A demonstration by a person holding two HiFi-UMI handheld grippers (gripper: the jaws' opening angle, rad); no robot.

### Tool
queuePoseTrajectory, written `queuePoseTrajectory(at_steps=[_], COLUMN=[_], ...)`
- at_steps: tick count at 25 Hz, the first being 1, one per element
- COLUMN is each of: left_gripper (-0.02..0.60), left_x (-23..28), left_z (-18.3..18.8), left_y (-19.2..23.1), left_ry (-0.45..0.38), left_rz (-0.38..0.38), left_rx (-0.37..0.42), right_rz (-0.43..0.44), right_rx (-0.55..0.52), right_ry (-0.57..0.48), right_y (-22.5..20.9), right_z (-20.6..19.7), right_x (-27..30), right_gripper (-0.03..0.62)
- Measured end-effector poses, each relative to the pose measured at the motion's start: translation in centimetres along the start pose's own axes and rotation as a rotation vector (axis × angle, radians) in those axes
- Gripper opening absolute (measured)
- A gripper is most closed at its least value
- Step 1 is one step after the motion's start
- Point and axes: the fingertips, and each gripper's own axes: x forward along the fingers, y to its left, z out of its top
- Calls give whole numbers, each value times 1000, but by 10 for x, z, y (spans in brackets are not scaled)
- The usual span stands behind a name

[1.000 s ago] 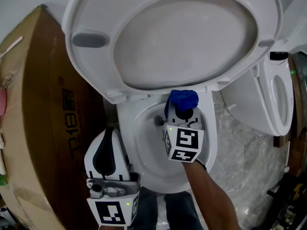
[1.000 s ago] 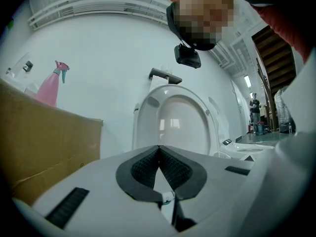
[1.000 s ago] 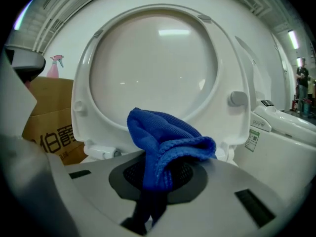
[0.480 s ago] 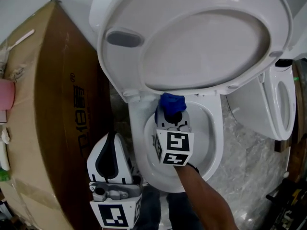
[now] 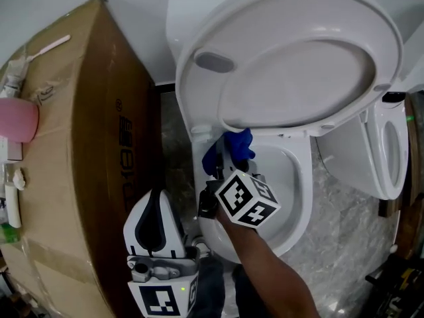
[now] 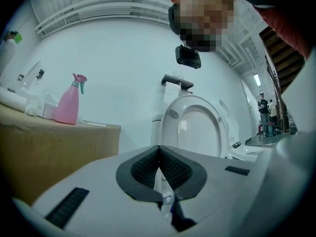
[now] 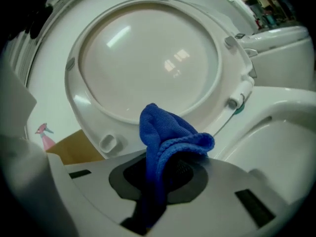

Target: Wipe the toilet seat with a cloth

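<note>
My right gripper clamps the blue cloth beneath the raised toilet seat. My left gripper, nearer and left, has its jaws together, empty.

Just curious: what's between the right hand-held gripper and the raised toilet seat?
The blue cloth clamped in the right hand-held gripper, as the right gripper view shows.

Grey marbled floor carries a white toilet, a second toilet just beside it, and a large cardboard box. On box top: pink spray bottle, white tube.
</note>
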Motion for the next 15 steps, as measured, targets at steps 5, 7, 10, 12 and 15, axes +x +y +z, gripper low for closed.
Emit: queuePoseTrajectory(at_steps=[5,7,10,12,15], left_gripper=[15,15,15,15,15], left_x=[-11,-14,-16,-20,-23], left_z=[10,17,28,32,37], left_y=[10,17,28,35,38], left_ry=[8,6,-1,1,17], left_rz=[11,27,48,65,92], left_rx=[20,28,38,49,50], right_rz=[44,67,109,126,158], right_rx=[266,353,456,493,503], right_ry=[-57,-87,-115,-126,-137], right_y=[15,21,34,42,57], right_z=[0,3,2,2,11], right_x=[-1,-3,-5,-7,-12], right_gripper=[66,66,66,66,66])
